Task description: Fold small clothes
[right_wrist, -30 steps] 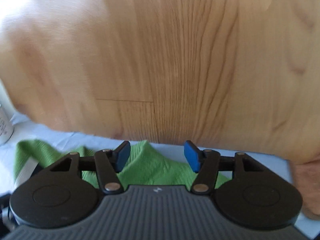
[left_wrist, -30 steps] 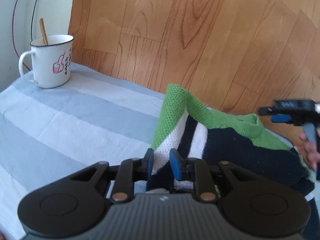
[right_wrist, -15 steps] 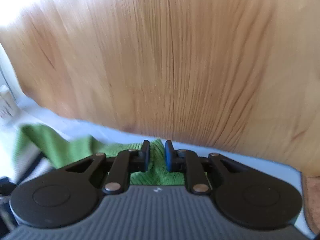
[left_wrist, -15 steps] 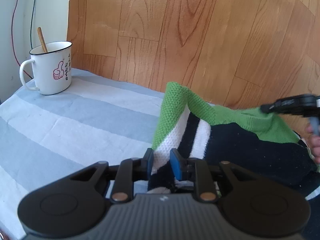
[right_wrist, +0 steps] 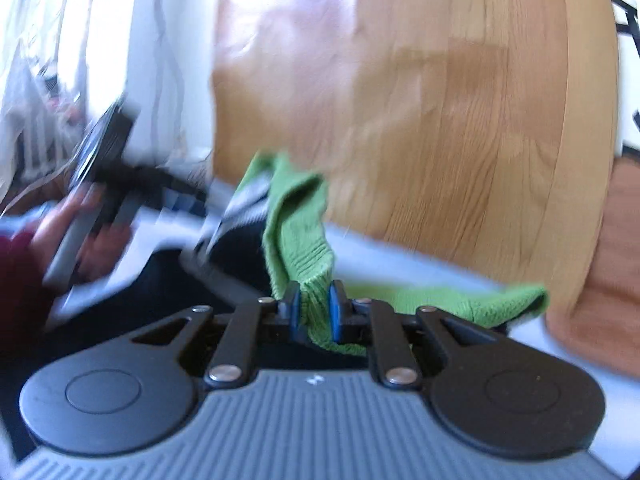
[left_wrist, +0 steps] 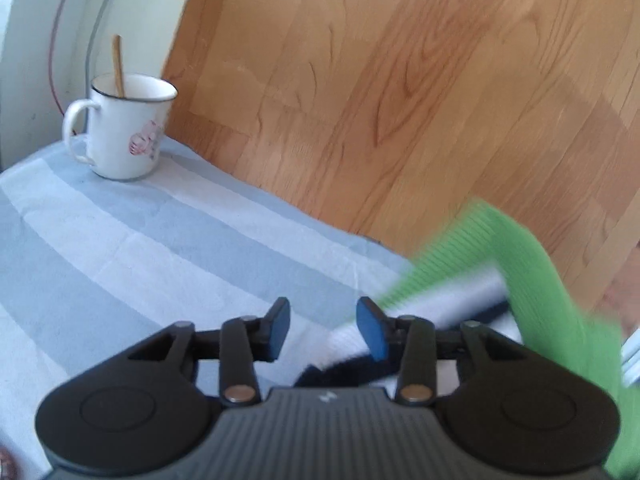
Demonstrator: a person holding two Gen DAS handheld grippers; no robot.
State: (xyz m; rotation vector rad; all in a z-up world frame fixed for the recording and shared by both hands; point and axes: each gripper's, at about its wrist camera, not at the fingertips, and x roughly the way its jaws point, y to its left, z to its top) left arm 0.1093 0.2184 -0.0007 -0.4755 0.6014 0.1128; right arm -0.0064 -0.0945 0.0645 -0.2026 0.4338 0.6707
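The small knitted garment [left_wrist: 532,280] is green with white and navy stripes and hangs lifted at the right of the left wrist view, blurred by motion. My left gripper [left_wrist: 323,326] is open and empty, with the cloth just right of its right finger. In the right wrist view my right gripper [right_wrist: 314,312] is shut on the garment's green ribbed edge [right_wrist: 300,232], which rises in front of it. The other gripper and the hand holding it [right_wrist: 92,208] show blurred at the left.
A white enamel mug [left_wrist: 124,136] with a wooden stick stands at the table's far left corner. The table carries a grey and white striped cloth [left_wrist: 140,248]. A wooden panel wall [left_wrist: 400,100] stands right behind the table.
My left gripper has opened and let go of the striped garment. My right gripper closed on the green edge and has lifted it, pulling the garment to the right.
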